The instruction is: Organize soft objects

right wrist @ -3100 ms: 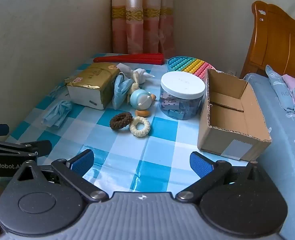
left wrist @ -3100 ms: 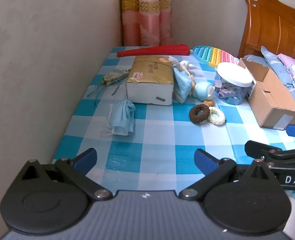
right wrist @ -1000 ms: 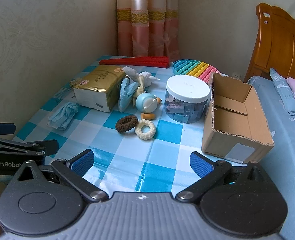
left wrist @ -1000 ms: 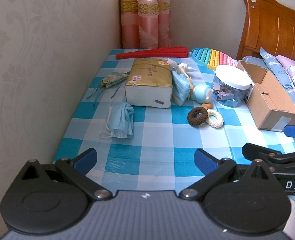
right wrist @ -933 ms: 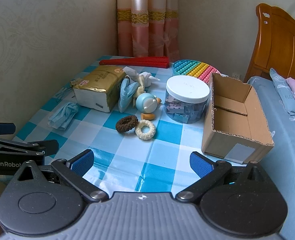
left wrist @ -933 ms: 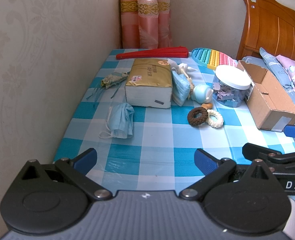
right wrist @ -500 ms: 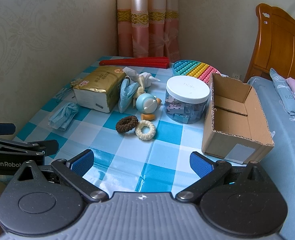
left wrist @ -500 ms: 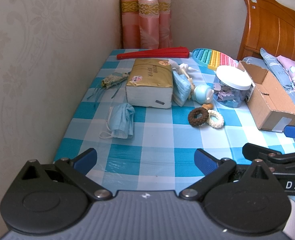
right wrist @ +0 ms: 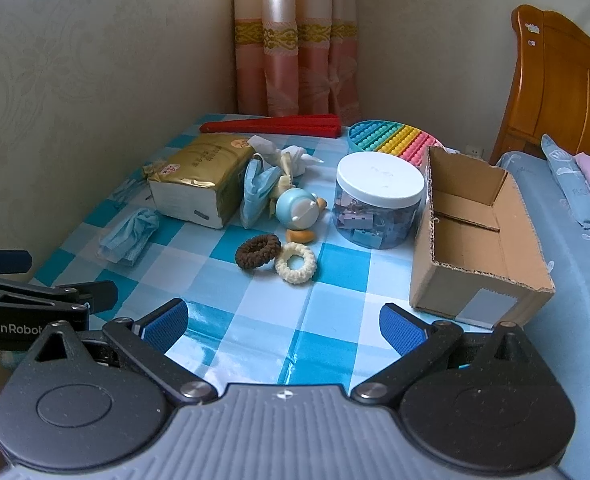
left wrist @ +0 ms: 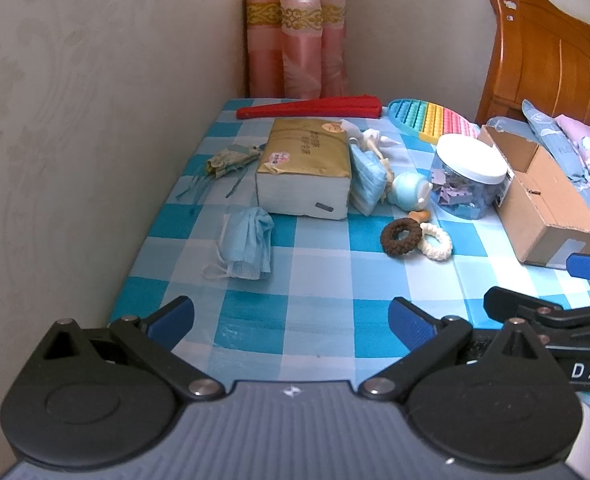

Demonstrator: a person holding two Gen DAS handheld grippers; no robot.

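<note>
Since 3.1 s ago both views have drawn back a little, while nothing on the desk [left wrist: 319,280] has shifted. The left gripper [left wrist: 291,314] and right gripper [right wrist: 283,320] hover wide and empty over its near edge. Ahead of the left gripper lies a crumpled face mask [left wrist: 247,242]; ahead of the right gripper 2 hair ties [right wrist: 275,258] touch, with the cardboard box [right wrist: 475,240] to their right.

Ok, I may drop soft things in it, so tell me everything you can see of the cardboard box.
The cardboard box is plain brown corrugated card, open-topped and empty. Grey tape patches its ragged near end. It sits upright at the table's right edge beside the bed, next to the white-lidded jar; contact is unclear.
</note>
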